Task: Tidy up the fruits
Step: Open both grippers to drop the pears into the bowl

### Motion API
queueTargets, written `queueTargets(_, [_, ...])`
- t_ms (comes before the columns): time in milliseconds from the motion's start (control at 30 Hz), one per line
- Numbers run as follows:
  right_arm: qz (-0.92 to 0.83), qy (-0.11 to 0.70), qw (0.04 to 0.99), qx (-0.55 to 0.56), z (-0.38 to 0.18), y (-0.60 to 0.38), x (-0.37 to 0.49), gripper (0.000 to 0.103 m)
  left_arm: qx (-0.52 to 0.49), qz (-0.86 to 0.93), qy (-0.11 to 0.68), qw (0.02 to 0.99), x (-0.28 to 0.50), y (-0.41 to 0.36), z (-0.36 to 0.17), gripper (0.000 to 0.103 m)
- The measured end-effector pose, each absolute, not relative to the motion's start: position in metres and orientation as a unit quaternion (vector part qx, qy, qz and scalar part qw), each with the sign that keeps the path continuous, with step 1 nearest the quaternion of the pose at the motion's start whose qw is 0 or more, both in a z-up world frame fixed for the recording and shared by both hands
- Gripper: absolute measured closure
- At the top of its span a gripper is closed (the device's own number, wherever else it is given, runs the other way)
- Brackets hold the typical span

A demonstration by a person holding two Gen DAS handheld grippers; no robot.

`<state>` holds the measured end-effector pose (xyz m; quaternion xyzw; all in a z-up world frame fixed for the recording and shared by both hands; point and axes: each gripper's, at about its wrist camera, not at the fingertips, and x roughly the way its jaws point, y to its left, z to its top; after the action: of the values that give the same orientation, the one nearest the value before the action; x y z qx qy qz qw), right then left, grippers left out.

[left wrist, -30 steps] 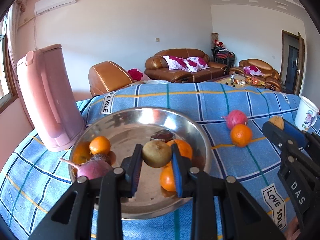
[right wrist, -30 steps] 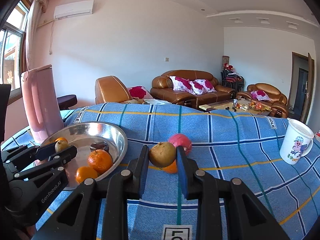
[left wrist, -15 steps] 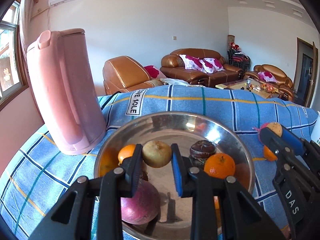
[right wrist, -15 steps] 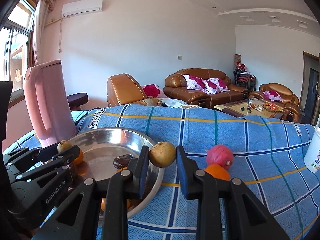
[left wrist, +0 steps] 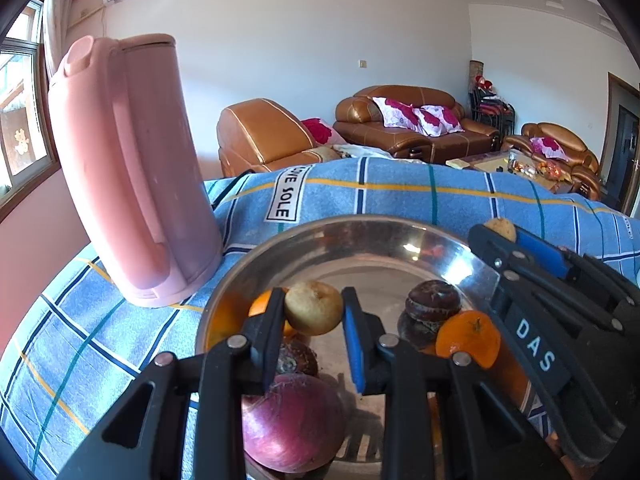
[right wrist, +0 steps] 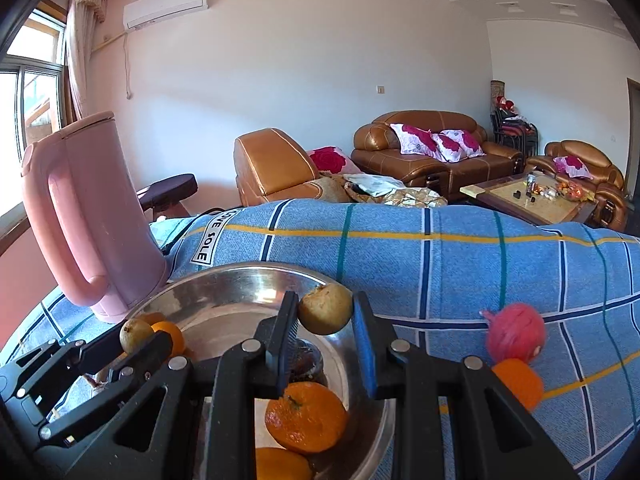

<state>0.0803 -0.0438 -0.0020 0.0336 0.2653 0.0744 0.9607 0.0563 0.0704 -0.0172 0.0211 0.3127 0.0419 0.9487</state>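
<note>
My left gripper (left wrist: 314, 318) is shut on a brownish-yellow pear (left wrist: 314, 307) and holds it over the left half of the steel bowl (left wrist: 360, 228). My right gripper (right wrist: 325, 316) is shut on a second brownish-yellow pear (right wrist: 326, 308) above the bowl's right rim (right wrist: 248, 270). In the bowl lie a purple-red fruit (left wrist: 292, 424), oranges (left wrist: 468, 338) and a dark brown fruit (left wrist: 432, 300). A pink dragon fruit (right wrist: 516, 332) and an orange (right wrist: 518, 382) lie on the blue checked cloth to the right of the bowl.
A tall pink kettle (left wrist: 128, 168) stands close to the bowl's left side; it also shows in the right wrist view (right wrist: 88, 216). The table's far edge drops off behind the bowl. Brown sofas (right wrist: 432, 148) and a coffee table (right wrist: 528, 196) stand beyond.
Both grippers have moved left with their pears. The left one now hangs lower over the bowl near the kettle. The right one has come from the loose fruits to the bowl's right rim.
</note>
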Motion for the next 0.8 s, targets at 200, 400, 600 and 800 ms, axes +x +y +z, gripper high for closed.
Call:
queueTargets(200, [0.087, 0.315, 0.944, 0.034, -0.016, -0.038, 0.102, 0.074, 0.019, 0.046, 0.33, 0.943, 0.063, 0.07, -0.023, 0.074])
queueTargets(400, [0.102, 0.358, 0.928, 0.035, -0.027, -0.035, 0.116, 0.074, 0.032, 0.053, 0.341, 0.938, 0.066, 0.062, -0.03, 0.074])
queueTargets(600, [0.092, 0.367, 0.925, 0.032, -0.03, -0.04, 0.118, 0.074, 0.037, 0.056, 0.348, 0.935, 0.069, 0.06, -0.033, 0.074])
queueTargets(800, [0.088, 0.368, 0.926, 0.021, -0.029, -0.038, 0.119, 0.073, 0.041, 0.062, 0.354, 0.932, 0.073, 0.059, -0.035, 0.074])
